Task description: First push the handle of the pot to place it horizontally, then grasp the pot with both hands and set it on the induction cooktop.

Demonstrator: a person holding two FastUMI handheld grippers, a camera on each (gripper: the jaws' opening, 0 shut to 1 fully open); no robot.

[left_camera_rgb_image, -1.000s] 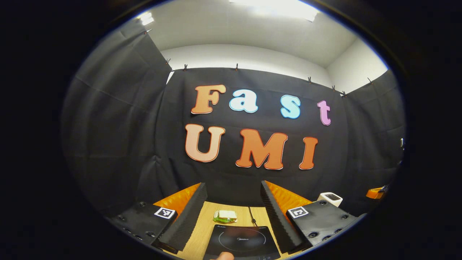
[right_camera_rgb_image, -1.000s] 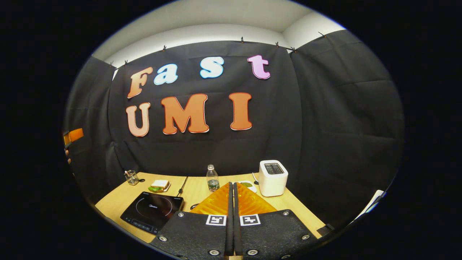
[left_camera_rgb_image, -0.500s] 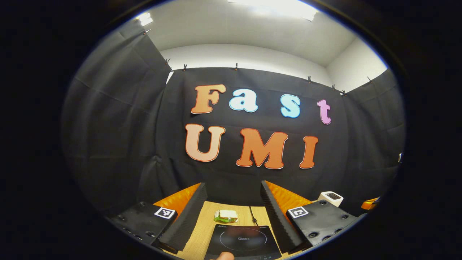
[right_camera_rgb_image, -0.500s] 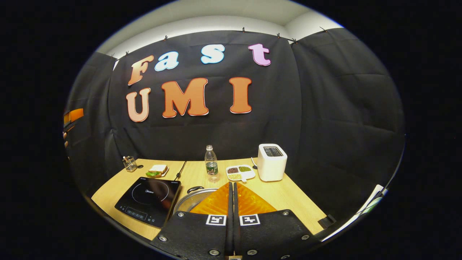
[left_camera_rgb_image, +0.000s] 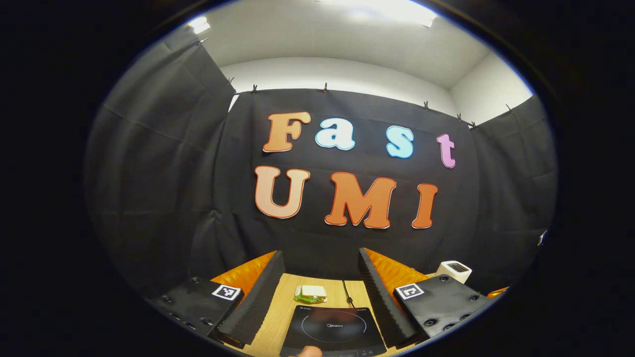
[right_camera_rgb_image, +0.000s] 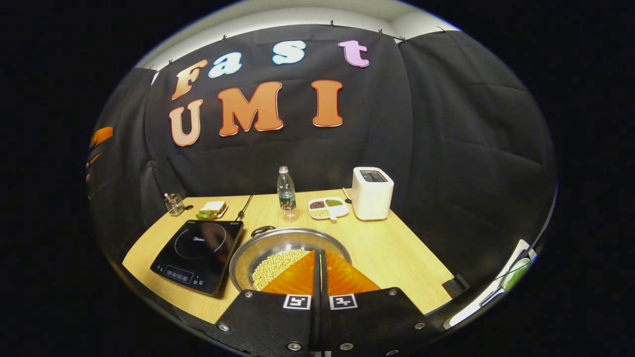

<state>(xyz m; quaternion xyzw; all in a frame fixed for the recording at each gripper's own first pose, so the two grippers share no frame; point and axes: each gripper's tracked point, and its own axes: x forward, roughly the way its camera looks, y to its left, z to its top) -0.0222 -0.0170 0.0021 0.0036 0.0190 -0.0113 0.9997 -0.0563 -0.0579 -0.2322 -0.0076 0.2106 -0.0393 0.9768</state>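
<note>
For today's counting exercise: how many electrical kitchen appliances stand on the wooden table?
2. The induction cooktop lies at the table's left front, beside the pot. The white toaster stands at the back right, next to the divided snack dish. Others may be hidden.

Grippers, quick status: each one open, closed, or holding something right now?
Left gripper: open, holding nothing, above the induction cooktop.
Right gripper: closed, holding nothing, above the pot.

- Bare table (right_camera_rgb_image: 397,253) lies open at 3 o'clock of the pot (right_camera_rgb_image: 278,250).
- Induction cooktop (right_camera_rgb_image: 198,255) crowds 9 o'clock.
- Bottle (right_camera_rgb_image: 285,192), dish (right_camera_rgb_image: 327,208), toaster (right_camera_rgb_image: 372,192) block 12.
</note>
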